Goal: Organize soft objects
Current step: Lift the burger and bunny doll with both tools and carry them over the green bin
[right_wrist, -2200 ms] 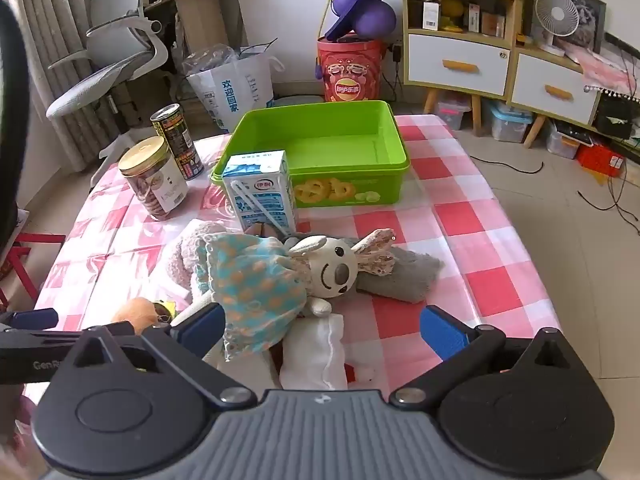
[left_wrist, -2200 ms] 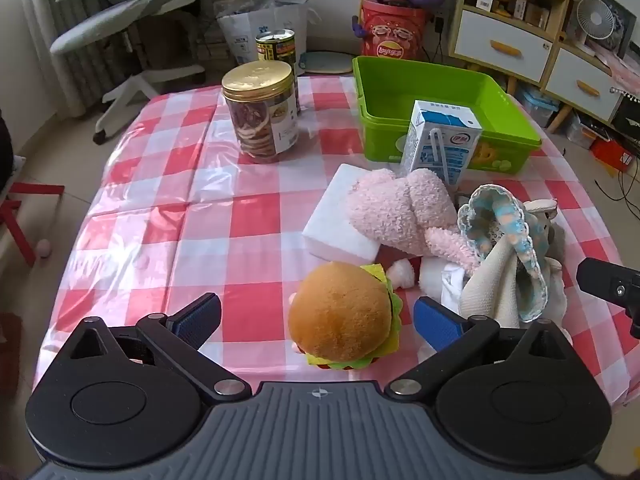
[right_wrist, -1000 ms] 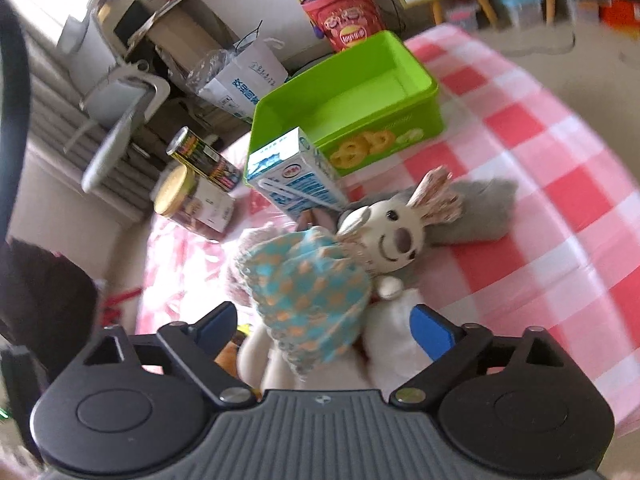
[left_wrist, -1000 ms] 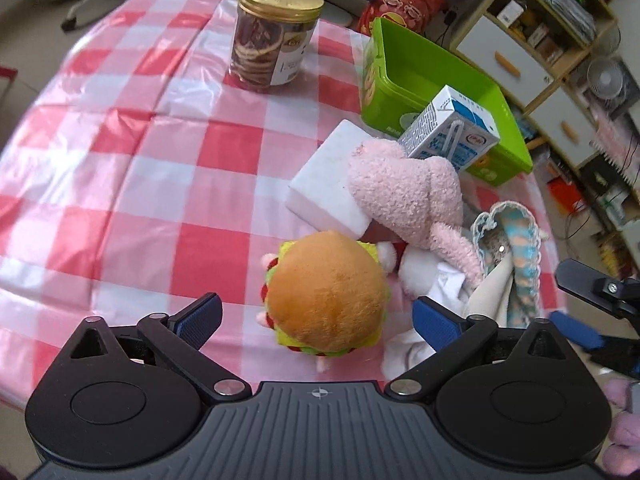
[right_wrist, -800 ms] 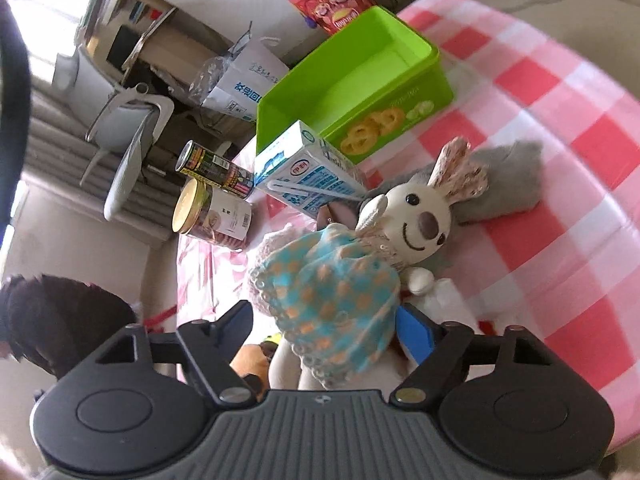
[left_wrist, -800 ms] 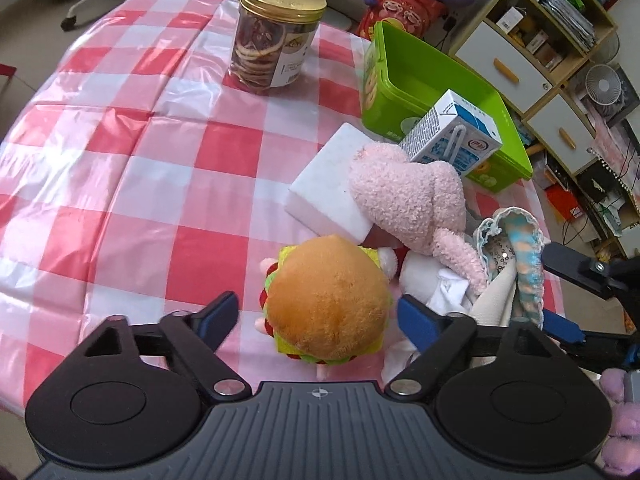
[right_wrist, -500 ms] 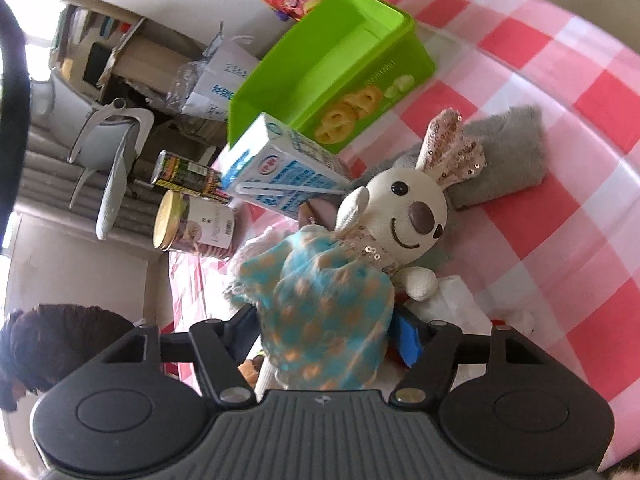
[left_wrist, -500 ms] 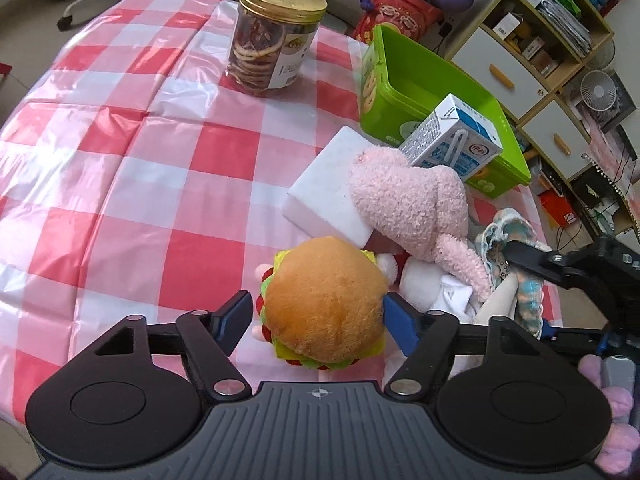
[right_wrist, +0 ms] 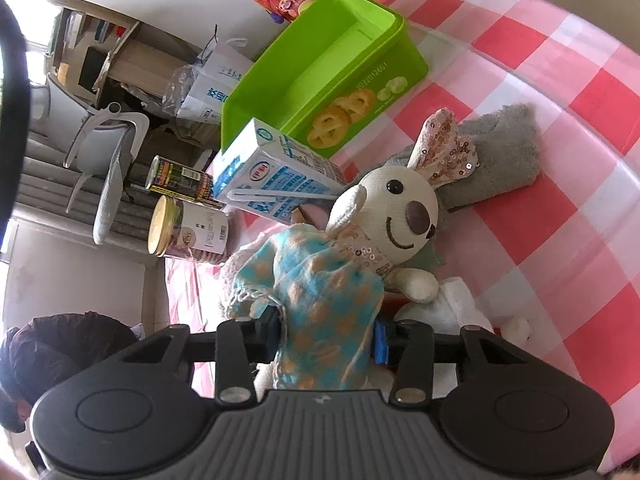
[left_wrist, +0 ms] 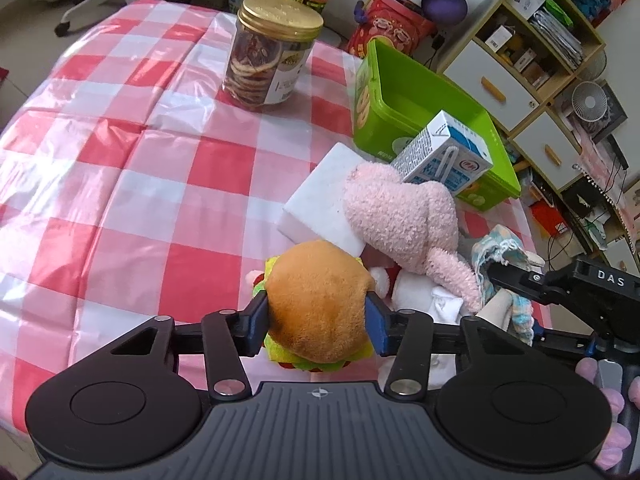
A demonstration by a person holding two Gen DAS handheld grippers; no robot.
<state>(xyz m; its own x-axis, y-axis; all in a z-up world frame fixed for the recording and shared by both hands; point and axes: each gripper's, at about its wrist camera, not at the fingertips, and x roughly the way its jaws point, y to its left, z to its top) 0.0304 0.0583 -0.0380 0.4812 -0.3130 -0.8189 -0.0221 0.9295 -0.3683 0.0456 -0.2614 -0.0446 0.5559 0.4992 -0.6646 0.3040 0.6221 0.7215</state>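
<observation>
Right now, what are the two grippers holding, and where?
Left gripper: jaws closing on the burger plush, at its bun sides. Right gripper: closing on the bunny doll, at its dress.

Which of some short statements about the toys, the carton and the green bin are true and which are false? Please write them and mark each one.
1. The left gripper has the burger toy between its closing jaws. True.
2. The green bin holds the rabbit. False: the bin is empty; the rabbit lies on the table.
3. The milk carton stands beside the bin. True.
4. The jar has no lid. False: a gold lid is on.
</observation>
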